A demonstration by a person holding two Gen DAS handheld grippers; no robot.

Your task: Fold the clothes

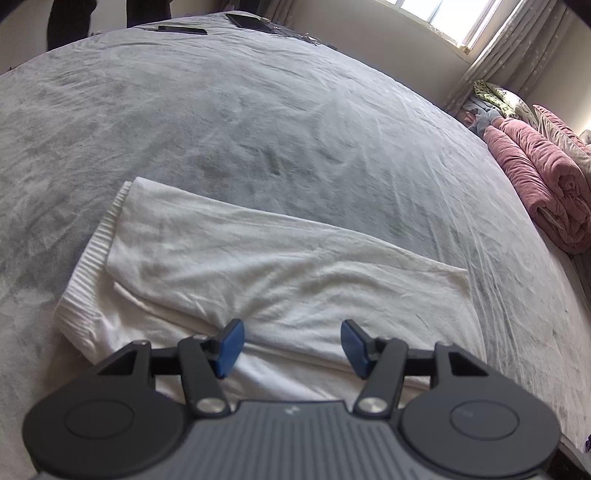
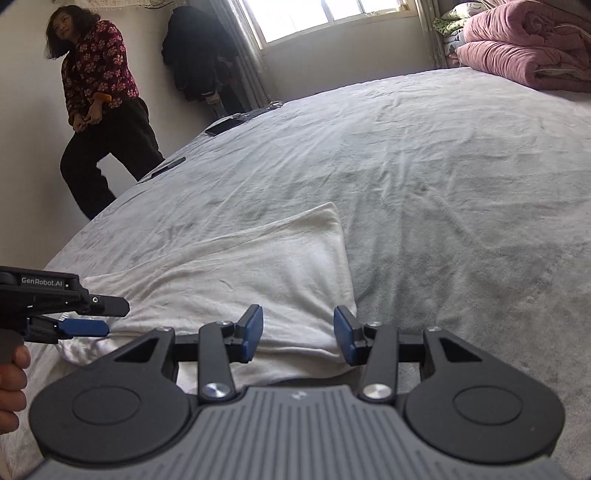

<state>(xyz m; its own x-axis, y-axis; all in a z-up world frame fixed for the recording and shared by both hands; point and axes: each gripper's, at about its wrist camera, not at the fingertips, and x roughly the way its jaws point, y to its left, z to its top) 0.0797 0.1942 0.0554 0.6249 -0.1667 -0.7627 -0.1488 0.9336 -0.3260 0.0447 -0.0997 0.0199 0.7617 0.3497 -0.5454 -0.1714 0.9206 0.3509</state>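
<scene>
A white garment (image 1: 258, 266) lies folded and flat on the grey bed sheet (image 1: 258, 110), with a ribbed hem at its left end in the left wrist view. My left gripper (image 1: 293, 345) hovers over its near edge, blue pads apart and nothing pinched between them. In the right wrist view the same garment (image 2: 240, 280) spreads ahead. My right gripper (image 2: 298, 334) stands open over its near right corner, the pads not pressing on the cloth. The left gripper (image 2: 110, 317) shows at the left edge, held by a hand (image 2: 11, 387) over the garment's other end.
Rolled pink quilts (image 2: 524, 48) and bedding are piled at the head of the bed. A dark tablet (image 2: 221, 126) and a slim dark device (image 2: 168, 167) lie near the far edge. A person (image 2: 99, 107) stands beside the bed, near the window (image 2: 325, 14).
</scene>
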